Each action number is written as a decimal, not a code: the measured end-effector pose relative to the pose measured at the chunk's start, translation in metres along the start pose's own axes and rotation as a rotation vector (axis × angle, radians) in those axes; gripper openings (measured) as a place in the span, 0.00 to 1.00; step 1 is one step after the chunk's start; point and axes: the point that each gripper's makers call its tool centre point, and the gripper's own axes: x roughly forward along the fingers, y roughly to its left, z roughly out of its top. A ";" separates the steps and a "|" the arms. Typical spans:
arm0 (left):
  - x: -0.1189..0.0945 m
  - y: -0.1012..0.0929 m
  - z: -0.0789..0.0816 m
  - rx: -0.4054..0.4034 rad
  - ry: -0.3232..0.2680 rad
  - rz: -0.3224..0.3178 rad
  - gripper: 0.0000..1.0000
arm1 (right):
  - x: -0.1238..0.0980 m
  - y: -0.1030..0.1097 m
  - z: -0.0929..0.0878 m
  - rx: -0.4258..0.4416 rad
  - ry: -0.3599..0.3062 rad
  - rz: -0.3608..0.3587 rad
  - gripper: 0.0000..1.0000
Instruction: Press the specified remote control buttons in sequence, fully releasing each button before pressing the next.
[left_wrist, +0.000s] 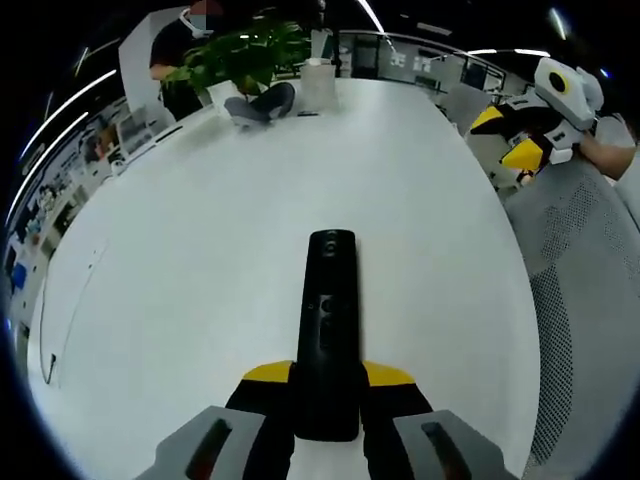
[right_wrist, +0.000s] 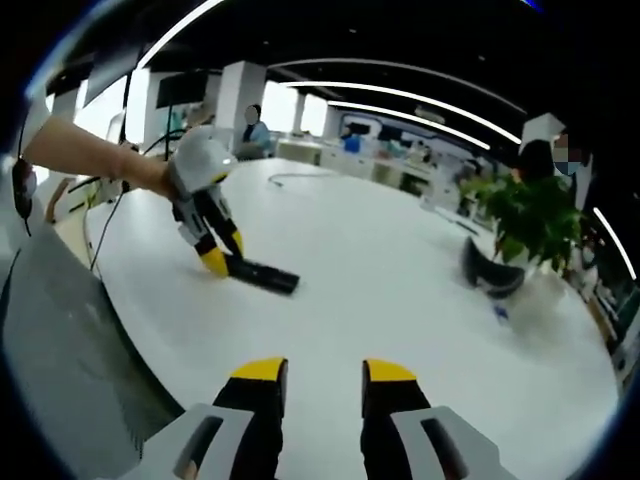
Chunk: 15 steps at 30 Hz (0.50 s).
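A slim black remote control lies lengthwise on the white table, its near end clamped between my left gripper's yellow-tipped jaws. In the right gripper view the same remote rests flat on the table with the left gripper, held by a hand, shut on its end. My right gripper hovers above the table with its jaws apart and nothing between them. That gripper also appears at the upper right of the left gripper view, off the table's edge and well away from the remote.
A potted green plant, a dark curved headset-like object and a white cylinder stand at the table's far end. A grey mesh chair sits beside the right edge. A person is behind the plant.
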 end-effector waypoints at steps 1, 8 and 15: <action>0.000 0.000 0.000 -0.002 -0.001 0.001 0.23 | 0.000 0.000 0.000 -0.001 0.000 -0.001 0.26; -0.002 -0.004 -0.001 -0.006 -0.013 0.000 0.23 | 0.000 0.000 0.000 -0.004 0.001 -0.004 0.26; -0.002 -0.006 -0.002 -0.011 -0.023 0.002 0.23 | 0.000 -0.001 0.000 -0.004 0.000 -0.006 0.26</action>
